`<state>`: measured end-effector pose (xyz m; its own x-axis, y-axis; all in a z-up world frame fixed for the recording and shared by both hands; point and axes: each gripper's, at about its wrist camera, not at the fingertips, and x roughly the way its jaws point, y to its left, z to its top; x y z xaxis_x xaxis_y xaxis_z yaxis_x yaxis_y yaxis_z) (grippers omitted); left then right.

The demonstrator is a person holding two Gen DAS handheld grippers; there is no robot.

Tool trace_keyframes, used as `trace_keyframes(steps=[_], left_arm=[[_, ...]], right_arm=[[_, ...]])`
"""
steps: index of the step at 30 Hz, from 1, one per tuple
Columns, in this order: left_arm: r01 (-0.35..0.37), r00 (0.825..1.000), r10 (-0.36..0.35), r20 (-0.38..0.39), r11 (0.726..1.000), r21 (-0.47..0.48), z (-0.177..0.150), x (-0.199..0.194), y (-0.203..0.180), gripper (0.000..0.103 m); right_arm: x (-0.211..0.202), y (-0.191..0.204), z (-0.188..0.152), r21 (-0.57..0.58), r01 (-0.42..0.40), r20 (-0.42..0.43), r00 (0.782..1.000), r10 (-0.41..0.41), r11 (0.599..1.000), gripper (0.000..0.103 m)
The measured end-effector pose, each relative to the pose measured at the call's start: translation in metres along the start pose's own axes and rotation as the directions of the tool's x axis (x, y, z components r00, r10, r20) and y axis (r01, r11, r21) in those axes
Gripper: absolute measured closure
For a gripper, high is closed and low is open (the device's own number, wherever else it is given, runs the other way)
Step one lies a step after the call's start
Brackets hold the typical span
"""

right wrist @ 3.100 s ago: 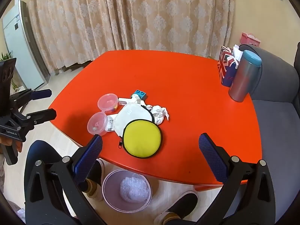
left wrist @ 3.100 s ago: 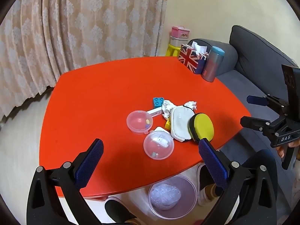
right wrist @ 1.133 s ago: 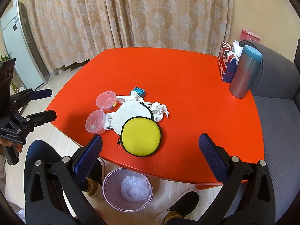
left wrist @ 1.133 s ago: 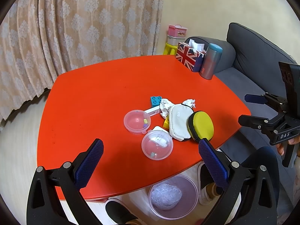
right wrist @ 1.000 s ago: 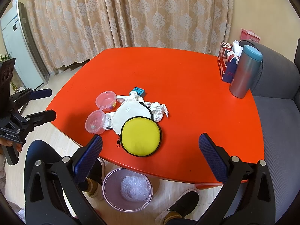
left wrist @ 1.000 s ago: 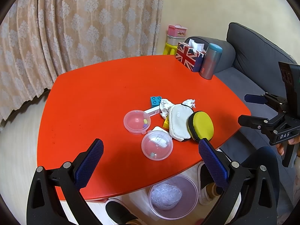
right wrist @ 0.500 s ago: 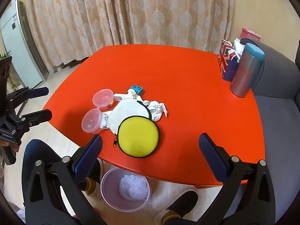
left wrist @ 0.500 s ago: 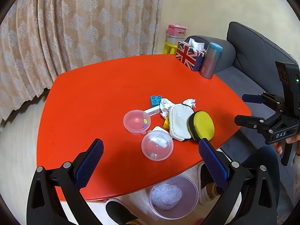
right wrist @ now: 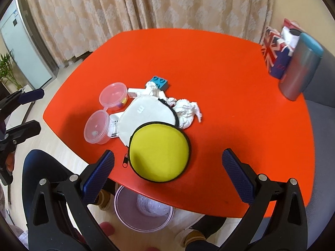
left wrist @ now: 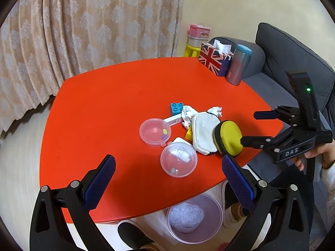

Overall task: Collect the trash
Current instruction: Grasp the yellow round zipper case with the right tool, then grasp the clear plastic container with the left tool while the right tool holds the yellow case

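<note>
Moved: right gripper (right wrist: 167, 167) has been brought closer over the round yellow zip case (right wrist: 159, 151), jaws spread, nothing grasped.
Left gripper (left wrist: 167, 174): jaws spread wide, empty, held above the near table edge.
Trash: crumpled white tissue (right wrist: 185, 113) is lying on the red table (right wrist: 230, 79), just beyond the white pouch (right wrist: 146, 115).
Bin: clear plastic wastebasket (left wrist: 216, 226) stands under the near edge, apparently lined with a bag.

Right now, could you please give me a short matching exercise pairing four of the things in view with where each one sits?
Things:
1. yellow round case
2. crumpled tissue
3. waste bin
4. steel tumbler

Places:
A. on the floor under the table's near edge
B. beside the flag tissue box
C. nearest the right claw
D. behind the white pouch

Pairs: 1-C, 2-D, 3-A, 4-B
</note>
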<state>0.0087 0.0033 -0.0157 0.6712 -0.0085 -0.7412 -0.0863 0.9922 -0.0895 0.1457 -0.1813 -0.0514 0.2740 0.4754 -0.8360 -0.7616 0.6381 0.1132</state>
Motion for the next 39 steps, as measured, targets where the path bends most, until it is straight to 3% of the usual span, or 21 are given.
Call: trace_keyframes(steps=[10,16,19,24,39], left_arm=[[0.002,0.999,-0.002,-0.032,1.0,-0.003,-0.004,0.009,0.004,0.006],[0.005,0.999,-0.005,-0.048,1.0,-0.003,-0.005,0.014,0.003,0.006],[0.007,0.999,-0.007,-0.053,1.0,-0.002,-0.005,0.016,0.003,0.006],[0.012,0.998,-0.012,-0.056,1.0,-0.002,-0.004,0.018,0.001,0.006],[0.011,0.996,-0.009,-0.091,1.0,0.023,0.003,0.039,-0.005,0.006]], right_arm=[[0.038,0.0,0.006,0.004,-0.033,-0.109,0.993,0.034,0.999,0.003],[0.051,0.001,0.003,0.005,-0.061,-0.129,0.99,0.061,0.998,0.004],[0.052,0.002,0.002,-0.001,-0.066,-0.131,0.989,0.066,0.998,0.024],[0.048,-0.001,0.0,-0.005,-0.052,-0.1,0.994,0.052,0.999,0.025],[-0.02,-0.015,-0.002,0.052,-0.041,0.03,0.999,0.04,0.998,0.026]])
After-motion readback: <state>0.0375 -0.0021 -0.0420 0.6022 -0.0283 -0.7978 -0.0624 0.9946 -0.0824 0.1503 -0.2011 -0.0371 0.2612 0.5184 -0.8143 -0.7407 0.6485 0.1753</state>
